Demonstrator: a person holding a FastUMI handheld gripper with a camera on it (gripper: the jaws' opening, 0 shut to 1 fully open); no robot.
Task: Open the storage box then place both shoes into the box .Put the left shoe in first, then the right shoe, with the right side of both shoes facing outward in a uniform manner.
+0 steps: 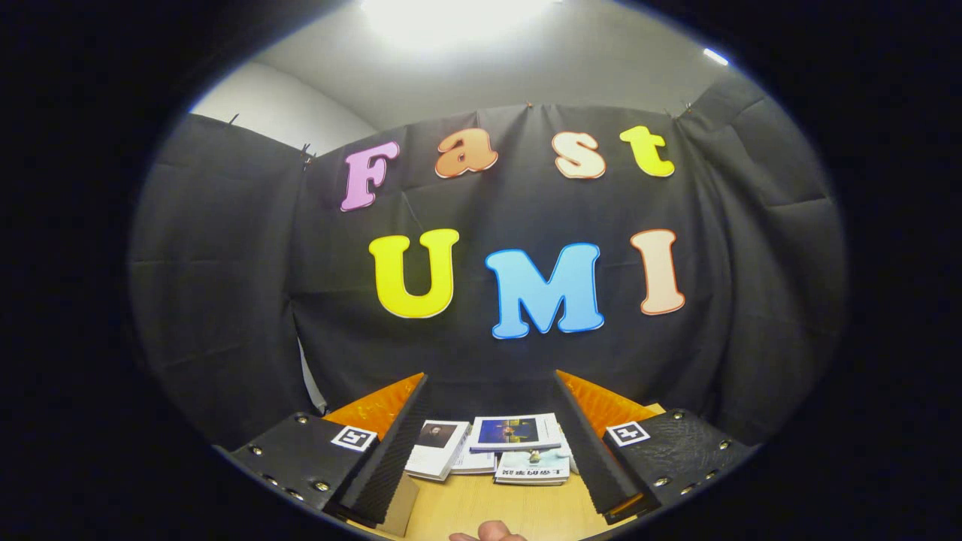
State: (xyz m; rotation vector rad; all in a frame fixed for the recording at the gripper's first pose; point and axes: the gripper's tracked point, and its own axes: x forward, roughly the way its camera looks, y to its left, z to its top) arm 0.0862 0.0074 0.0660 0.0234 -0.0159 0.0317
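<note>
Hovering spread and empty, gripper [488, 443] faces black cloth wall [225, 300], books [492, 447] on wooden table [481, 507] between its fingers, fingertip [492, 532] nearest.

The claw [492, 406] stands with its fingers wide apart, nothing between them. Just ahead, a loose pile of thin printed booklets [496, 451] lies on the light wooden table [481, 507], with bare tabletop nearer. A fingertip [492, 532] shows at the table's near edge.

table [481, 507]: light wood – plain
books [492, 449]: white covers – one with dark blue picture, one with dark portrait
booth wall [225, 285]: black cloth
ceiling [526, 75]: pale grey
</note>
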